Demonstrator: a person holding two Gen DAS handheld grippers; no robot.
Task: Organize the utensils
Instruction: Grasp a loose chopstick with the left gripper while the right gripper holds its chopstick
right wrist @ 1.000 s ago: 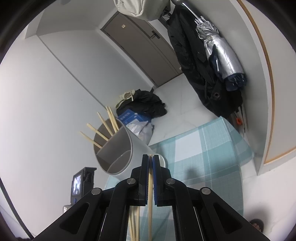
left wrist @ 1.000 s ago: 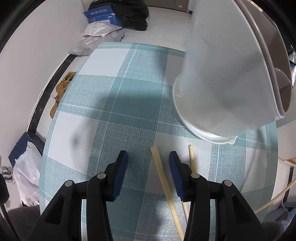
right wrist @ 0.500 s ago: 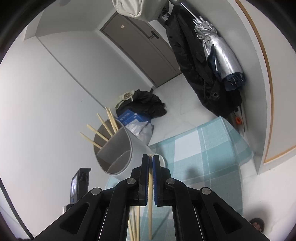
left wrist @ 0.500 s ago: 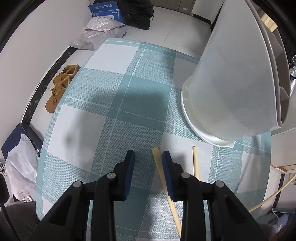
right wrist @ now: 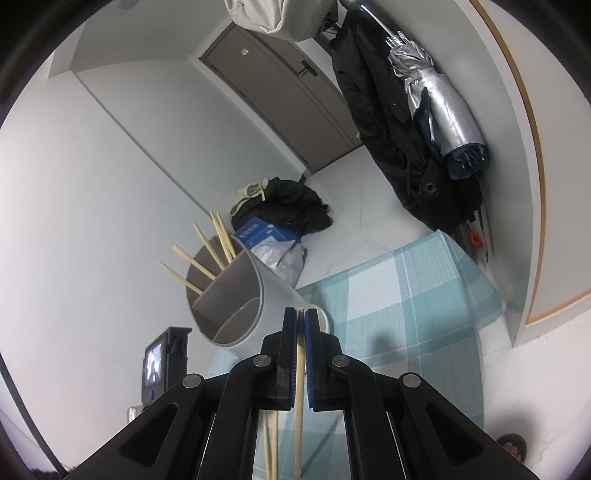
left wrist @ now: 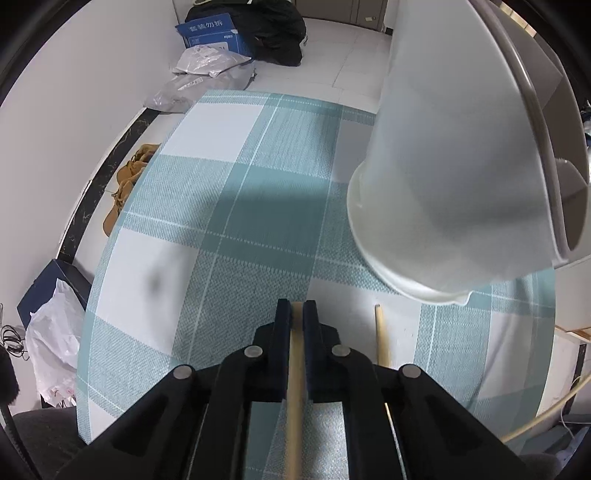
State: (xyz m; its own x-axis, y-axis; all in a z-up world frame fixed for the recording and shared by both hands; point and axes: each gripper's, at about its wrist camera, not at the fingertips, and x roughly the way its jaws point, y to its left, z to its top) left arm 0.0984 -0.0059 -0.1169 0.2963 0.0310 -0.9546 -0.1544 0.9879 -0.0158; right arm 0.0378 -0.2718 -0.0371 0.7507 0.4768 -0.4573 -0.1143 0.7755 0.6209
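Note:
My left gripper [left wrist: 297, 308] is shut on a wooden chopstick [left wrist: 294, 387] low over the teal checked tablecloth [left wrist: 229, 206]. A second chopstick [left wrist: 382, 343] lies on the cloth just to its right. The white utensil holder [left wrist: 450, 177] stands close at the right. My right gripper [right wrist: 300, 317] is shut on another chopstick [right wrist: 298, 406], held above the table. In that view the holder [right wrist: 240, 299] sits ahead to the left, with several chopsticks [right wrist: 207, 254] in its far compartment. Two more chopsticks [right wrist: 271, 446] show below the fingers.
On the floor beyond the table are a blue box [left wrist: 210, 33], black bags [left wrist: 273, 26], plastic bags [left wrist: 207, 62] and shoes [left wrist: 125, 181]. A white plastic bag [left wrist: 51, 343] lies at the left. Coats and an umbrella [right wrist: 436, 107] hang on the right wall.
My left gripper's jaws have closed from wide open onto the chopstick lying between them. My right gripper has stayed shut on its chopstick and has hardly moved.

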